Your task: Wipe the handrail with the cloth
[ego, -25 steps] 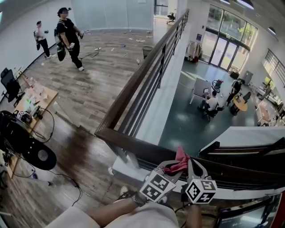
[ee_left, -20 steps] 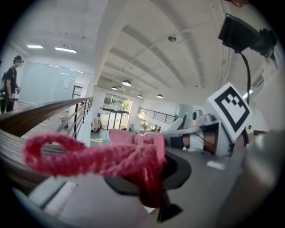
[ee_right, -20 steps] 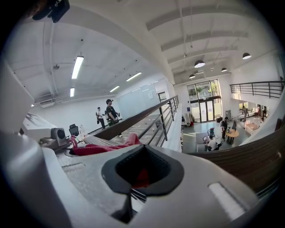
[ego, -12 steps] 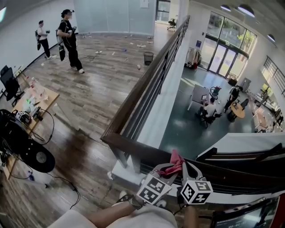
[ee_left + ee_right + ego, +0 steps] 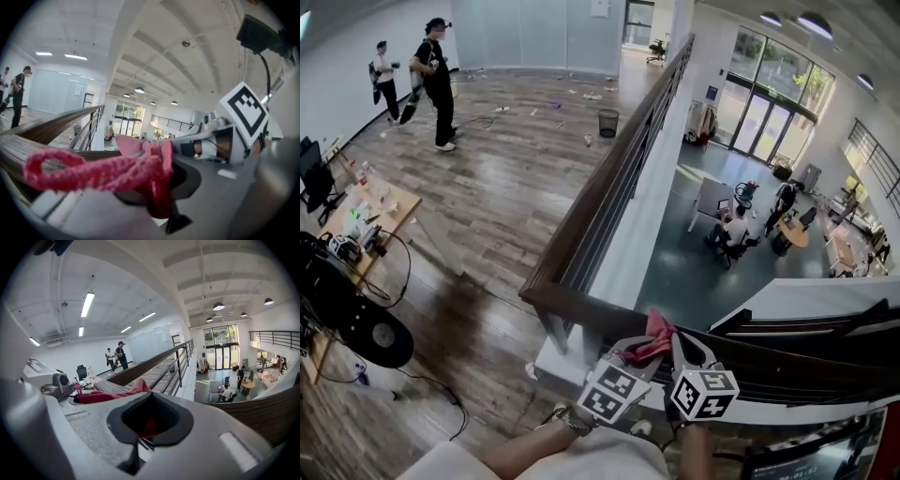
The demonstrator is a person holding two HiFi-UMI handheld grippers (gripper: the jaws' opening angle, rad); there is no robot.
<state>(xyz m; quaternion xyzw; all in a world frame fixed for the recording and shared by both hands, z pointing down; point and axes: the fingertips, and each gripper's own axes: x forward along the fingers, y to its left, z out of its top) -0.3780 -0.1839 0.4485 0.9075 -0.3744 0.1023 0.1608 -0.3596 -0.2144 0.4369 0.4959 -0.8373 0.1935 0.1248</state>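
A red cloth [image 5: 655,337] lies bunched on the dark wooden handrail [image 5: 581,309], just right of its corner. Both grippers hold it from the near side. My left gripper [image 5: 639,350] is shut on the cloth [image 5: 140,171], whose looped cord trails off to the left in the left gripper view. My right gripper [image 5: 677,340] sits close beside it, on the right. Its jaws are together, with the cloth [image 5: 147,425] showing red in the gap between the pads, and more of it bunches beyond them. The handrail [image 5: 150,364] runs away ahead.
Metal balusters [image 5: 591,239] stand under the rail, and beyond it is an open drop to a lower floor with people at tables [image 5: 736,225]. A cluttered desk [image 5: 366,216] and a black round object [image 5: 375,333] stand at the left. Two people [image 5: 431,80] walk far off.
Both grippers and the cloth have slid left along the handrail, closer to its corner. The person at the far back has walked left.
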